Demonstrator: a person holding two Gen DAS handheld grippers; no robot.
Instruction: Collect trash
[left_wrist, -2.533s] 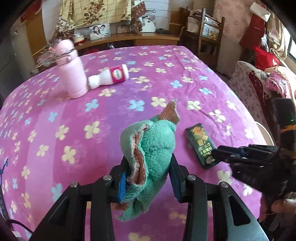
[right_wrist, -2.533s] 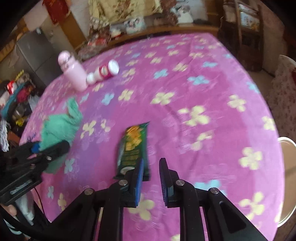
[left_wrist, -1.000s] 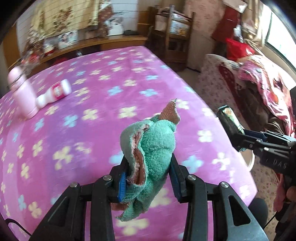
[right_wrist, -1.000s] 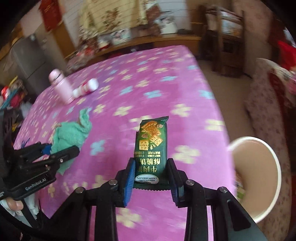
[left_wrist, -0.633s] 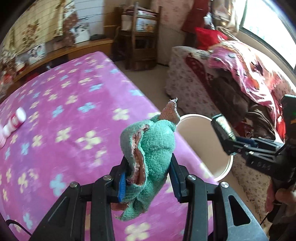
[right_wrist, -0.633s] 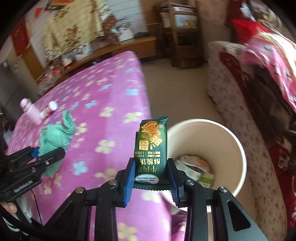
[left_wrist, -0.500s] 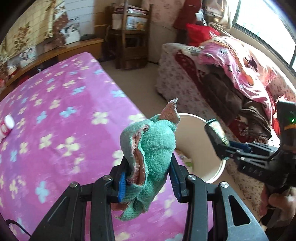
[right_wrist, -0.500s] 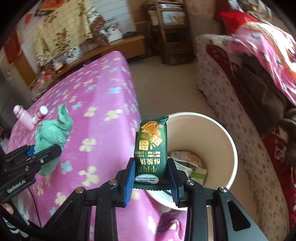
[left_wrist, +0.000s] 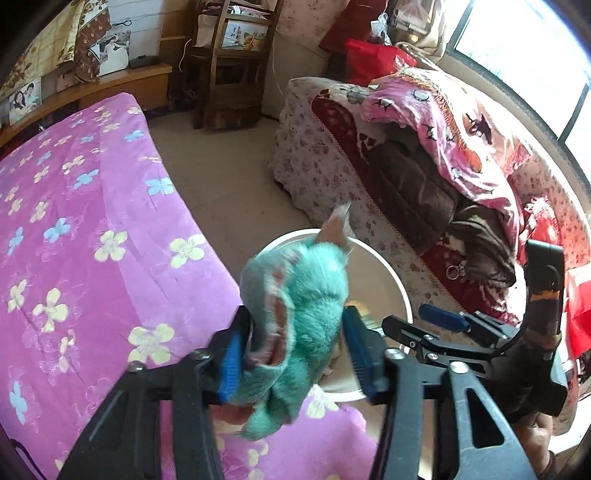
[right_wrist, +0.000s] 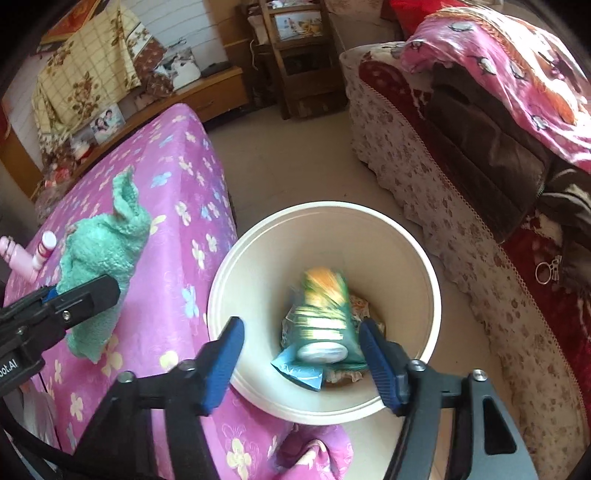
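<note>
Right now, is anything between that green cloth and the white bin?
Nothing visible. The cloth hangs between the opening left fingers at the bed's edge, the bin open beside it; the wrapper is already dropping in.

A purple flowered bedspread (left_wrist: 92, 240) lies near a floral sofa (left_wrist: 332, 166).

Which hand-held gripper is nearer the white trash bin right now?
Right. The right hand-held gripper hangs over the white trash bin, jaws opening, biscuit packet dropping in. The left hand-held gripper, jaws opening around the green towel, sits over the bed edge beside it.
</note>
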